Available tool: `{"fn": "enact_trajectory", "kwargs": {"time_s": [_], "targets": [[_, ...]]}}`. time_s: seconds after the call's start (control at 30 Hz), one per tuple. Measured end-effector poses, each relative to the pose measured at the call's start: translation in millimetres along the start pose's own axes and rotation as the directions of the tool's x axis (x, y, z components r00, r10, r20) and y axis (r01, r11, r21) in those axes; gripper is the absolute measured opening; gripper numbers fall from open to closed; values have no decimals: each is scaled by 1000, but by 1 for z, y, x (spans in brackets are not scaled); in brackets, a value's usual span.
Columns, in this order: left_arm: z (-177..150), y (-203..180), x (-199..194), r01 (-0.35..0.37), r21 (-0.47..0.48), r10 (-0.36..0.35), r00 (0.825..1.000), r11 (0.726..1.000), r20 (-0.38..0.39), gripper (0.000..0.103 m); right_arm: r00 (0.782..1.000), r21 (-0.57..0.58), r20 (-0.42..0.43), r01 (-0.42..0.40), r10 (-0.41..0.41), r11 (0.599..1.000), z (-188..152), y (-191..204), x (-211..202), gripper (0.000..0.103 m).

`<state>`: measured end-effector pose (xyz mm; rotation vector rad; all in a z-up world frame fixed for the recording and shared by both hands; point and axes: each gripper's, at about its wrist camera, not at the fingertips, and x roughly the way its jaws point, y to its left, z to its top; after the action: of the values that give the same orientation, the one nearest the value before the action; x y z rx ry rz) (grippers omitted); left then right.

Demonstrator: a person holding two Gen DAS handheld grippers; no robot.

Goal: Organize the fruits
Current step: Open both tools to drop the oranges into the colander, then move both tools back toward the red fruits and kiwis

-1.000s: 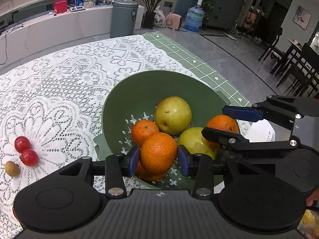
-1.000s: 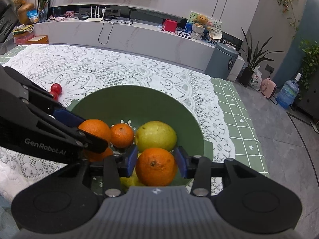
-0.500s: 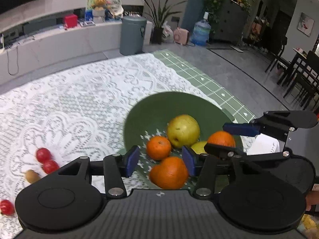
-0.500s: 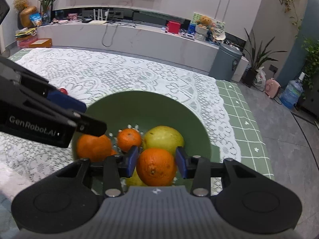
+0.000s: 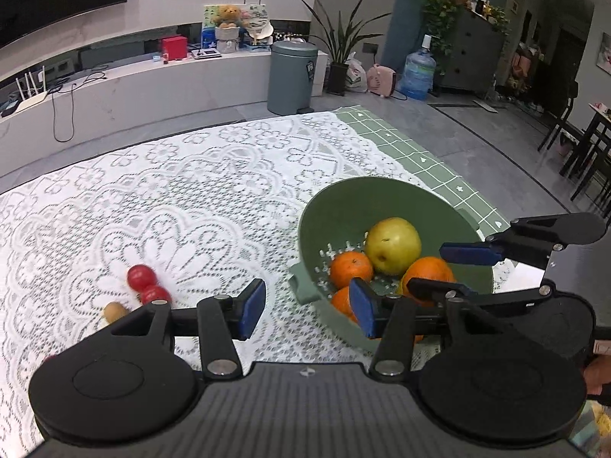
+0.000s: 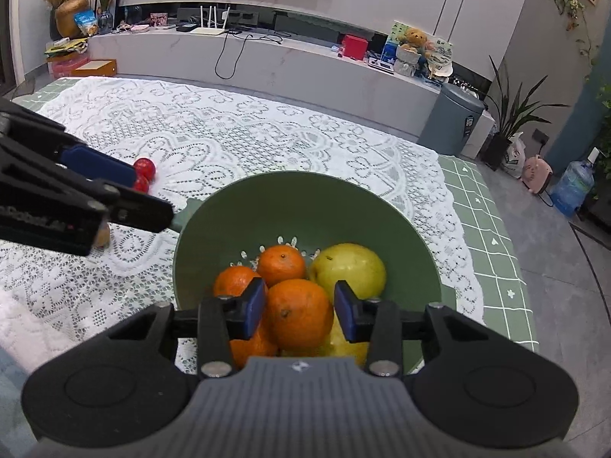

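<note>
A green colander bowl (image 5: 382,198) (image 6: 305,183) on the lace tablecloth holds a yellow pear (image 5: 393,244) (image 6: 347,271) and several oranges (image 5: 350,269). My right gripper (image 6: 299,311) (image 5: 427,267) sits low in the bowl with an orange (image 6: 299,318) between its blue pads. Its jaws are just opening, but the pads still lie against the fruit. My left gripper (image 5: 307,309) (image 6: 152,196) stands open and empty over the cloth, just left of the bowl's rim. Two cherry tomatoes (image 5: 141,274) (image 6: 145,168) and a small brown fruit (image 5: 114,310) lie on the lace further left.
Green checked cloth (image 5: 420,160) shows along the table's right edge, with floor beyond it. A grey bin (image 5: 292,76) and a low white counter (image 5: 114,91) stand behind the table. A person's hand (image 5: 597,374) is at the right margin.
My left gripper let go of its orange in the bowl, opened, then rose and drew back left over the cloth. The right gripper stayed in the bowl around its orange.
</note>
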<state>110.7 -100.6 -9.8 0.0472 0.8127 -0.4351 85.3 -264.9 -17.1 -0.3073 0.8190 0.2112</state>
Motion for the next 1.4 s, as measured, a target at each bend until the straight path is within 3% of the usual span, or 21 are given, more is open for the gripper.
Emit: {"fn": "enact_trajectory", "kwargs": {"time_s": [0.3,0.47,0.9,1.4], "targets": [[-14,10,-17,-18,-8,18,1000,1000,17,60,998,25,35,56,-57,998,2,3,-15,68],[-21,12,-27,-39,9,39,999,999,34,60,995,50,70,69,-72,996,6,12,-26,76],[-42,45,-51,-75,-67,80,994,995,72,61,988,93,157,-15,1,996,10,61,-42,81],[-75,91,-73,-123,-188,143,985,974,97,61,980,85,175,-107,91,991,11,116,-21,81]]}}
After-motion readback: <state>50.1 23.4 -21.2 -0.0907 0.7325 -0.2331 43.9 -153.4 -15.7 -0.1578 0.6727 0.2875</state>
